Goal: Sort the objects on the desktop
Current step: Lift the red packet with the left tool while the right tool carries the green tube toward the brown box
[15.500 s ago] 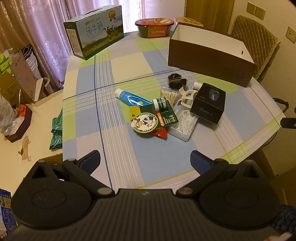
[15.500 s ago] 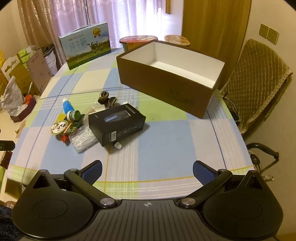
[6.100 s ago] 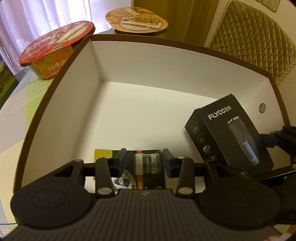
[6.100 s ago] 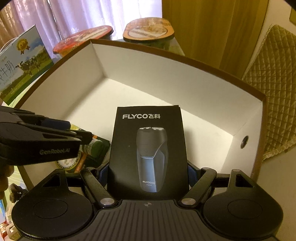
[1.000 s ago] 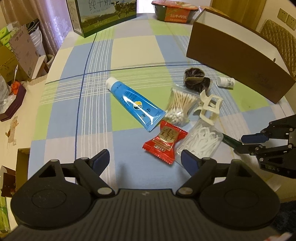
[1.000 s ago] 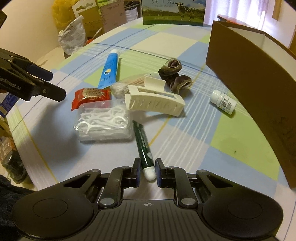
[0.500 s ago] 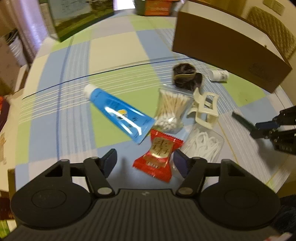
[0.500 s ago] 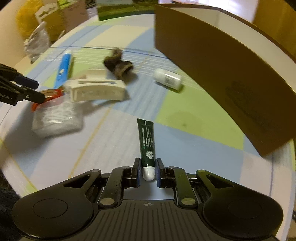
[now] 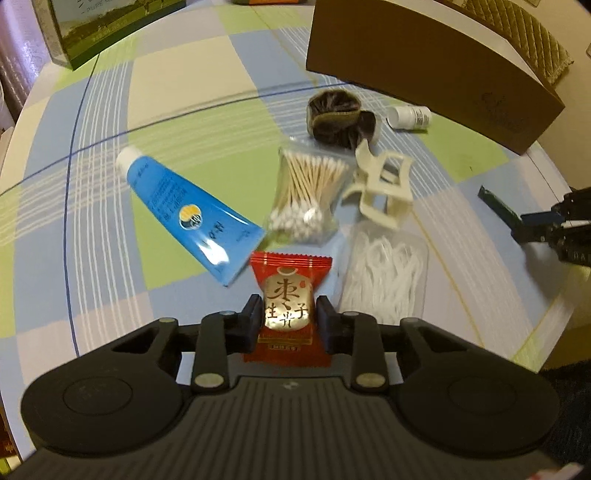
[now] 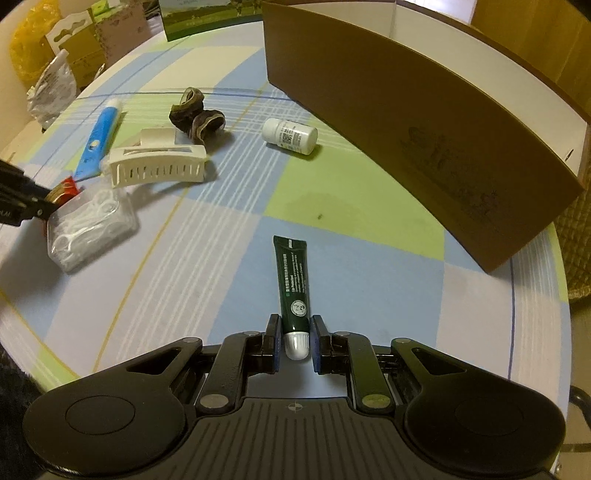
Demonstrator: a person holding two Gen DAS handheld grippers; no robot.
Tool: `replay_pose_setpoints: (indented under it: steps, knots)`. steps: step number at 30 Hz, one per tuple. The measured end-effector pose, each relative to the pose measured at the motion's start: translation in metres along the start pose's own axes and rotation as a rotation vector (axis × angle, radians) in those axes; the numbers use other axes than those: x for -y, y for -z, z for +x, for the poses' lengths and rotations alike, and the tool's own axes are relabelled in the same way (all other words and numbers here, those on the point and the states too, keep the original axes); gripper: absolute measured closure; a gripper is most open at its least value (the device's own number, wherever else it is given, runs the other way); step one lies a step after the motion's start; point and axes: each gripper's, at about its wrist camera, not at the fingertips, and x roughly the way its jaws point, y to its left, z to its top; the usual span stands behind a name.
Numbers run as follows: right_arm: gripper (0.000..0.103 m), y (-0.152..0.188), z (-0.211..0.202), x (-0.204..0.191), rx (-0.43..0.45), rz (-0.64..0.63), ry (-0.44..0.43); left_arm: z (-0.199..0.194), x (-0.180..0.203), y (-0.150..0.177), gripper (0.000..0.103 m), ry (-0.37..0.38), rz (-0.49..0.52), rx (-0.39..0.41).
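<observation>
My left gripper point(image 9: 289, 314) is shut on a red snack packet point(image 9: 289, 295) just above the checked tablecloth. My right gripper point(image 10: 294, 341) is shut on a dark green tube point(image 10: 292, 291) by its white cap, held above the cloth; it also shows at the right edge of the left wrist view point(image 9: 496, 206). The brown cardboard box point(image 10: 424, 122) stands at the back right. On the cloth lie a blue tube point(image 9: 184, 210), a cotton swab bag point(image 9: 306, 192), a cream hair claw point(image 9: 380, 188), a floss pick box point(image 9: 384, 273), a dark scrunchie point(image 9: 338, 118) and a white pill bottle point(image 10: 290, 135).
A green milk carton box point(image 9: 107, 26) stands at the back left of the table. A quilted chair point(image 9: 517, 33) sits behind the brown box. Bags and boxes point(image 10: 55, 70) crowd the floor to the left. The table's front edge runs just below both grippers.
My left gripper has closed on the red snack packet, which was lying free before. My right gripper, still holding the green tube, has swung toward the brown box.
</observation>
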Motion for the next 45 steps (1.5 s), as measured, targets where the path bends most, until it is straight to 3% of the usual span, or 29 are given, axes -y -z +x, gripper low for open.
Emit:
replay_pose_setpoints:
  steps: [5,7,10,20,23,35,45]
  knots:
    - [0.085,-0.005,0.001,0.000,0.015,-0.006,-0.015,-0.006,-0.006,0.014,0.079,-0.007,-0.054,-0.006]
    - [0.071,-0.008,0.004,-0.002,0.020,-0.023,-0.009,-0.006,-0.007,0.016,0.079,-0.014,-0.063,-0.004]
    - [0.065,-0.012,0.007,-0.004,0.035,-0.035,-0.010,-0.005,-0.006,0.013,0.078,-0.028,-0.071,0.007]
    - [0.066,-0.016,0.015,-0.003,0.037,-0.028,-0.008,-0.008,-0.018,0.016,0.080,-0.123,-0.195,0.003]
    - [0.089,-0.013,0.012,-0.006,0.036,-0.056,-0.017,-0.010,-0.022,0.020,0.080,-0.131,-0.216,-0.003]
    - [0.089,-0.014,-0.004,-0.005,0.014,-0.004,-0.092,-0.019,-0.013,0.030,0.081,-0.122,-0.276,-0.008]
    - [0.089,-0.027,-0.030,0.004,0.046,0.054,-0.155,-0.050,0.016,0.003,0.081,-0.068,-0.214,0.088]
